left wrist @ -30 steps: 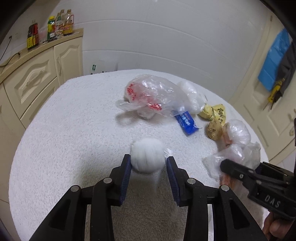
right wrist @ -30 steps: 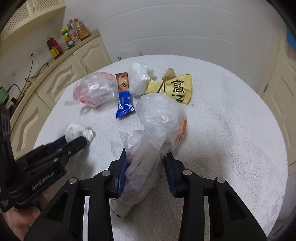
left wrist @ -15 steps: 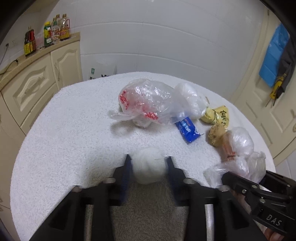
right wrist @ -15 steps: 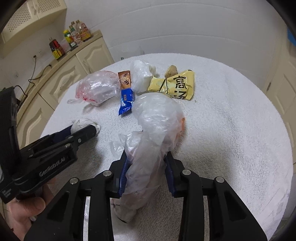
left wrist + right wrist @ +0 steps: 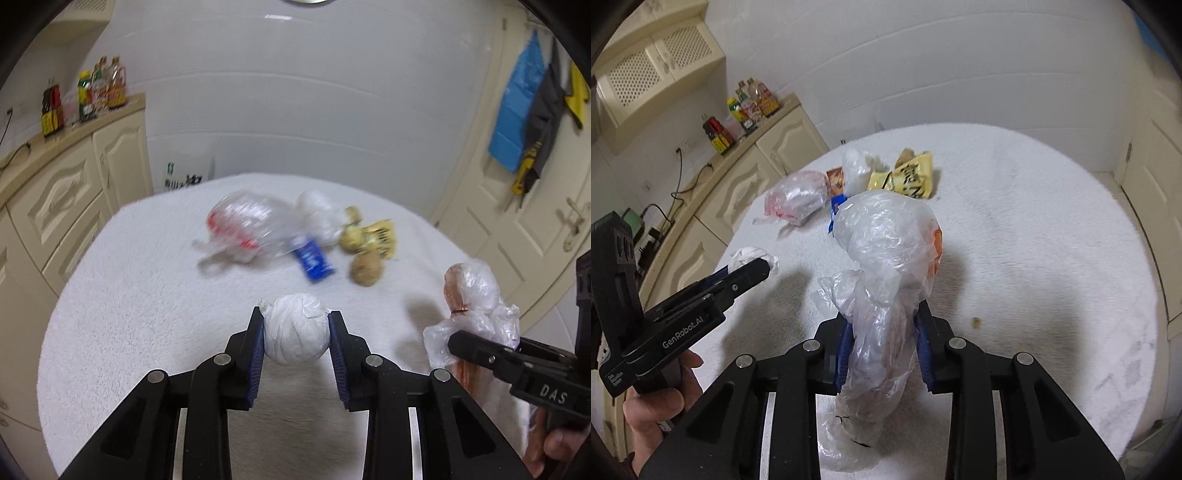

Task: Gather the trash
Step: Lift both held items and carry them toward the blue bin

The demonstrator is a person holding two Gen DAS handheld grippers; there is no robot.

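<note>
Left tongs (image 5: 296,334) pinch the paper wad (image 5: 296,333); right tongs (image 5: 882,347) pinch the plastic bag (image 5: 886,258). Five pieces remain at twelve o'clock on the worktop (image 5: 140,317).

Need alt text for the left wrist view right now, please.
The left gripper is shut on a white paper wad above a white table. To its right, the right gripper holds a clear plastic bag; more trash lies blurred beyond.

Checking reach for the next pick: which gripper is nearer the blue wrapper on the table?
Left, as far as these views tell. The left gripper, holding the white paper ball, faces the blue wrapper; the right gripper, holding the clear bag, sits farther back.
</note>
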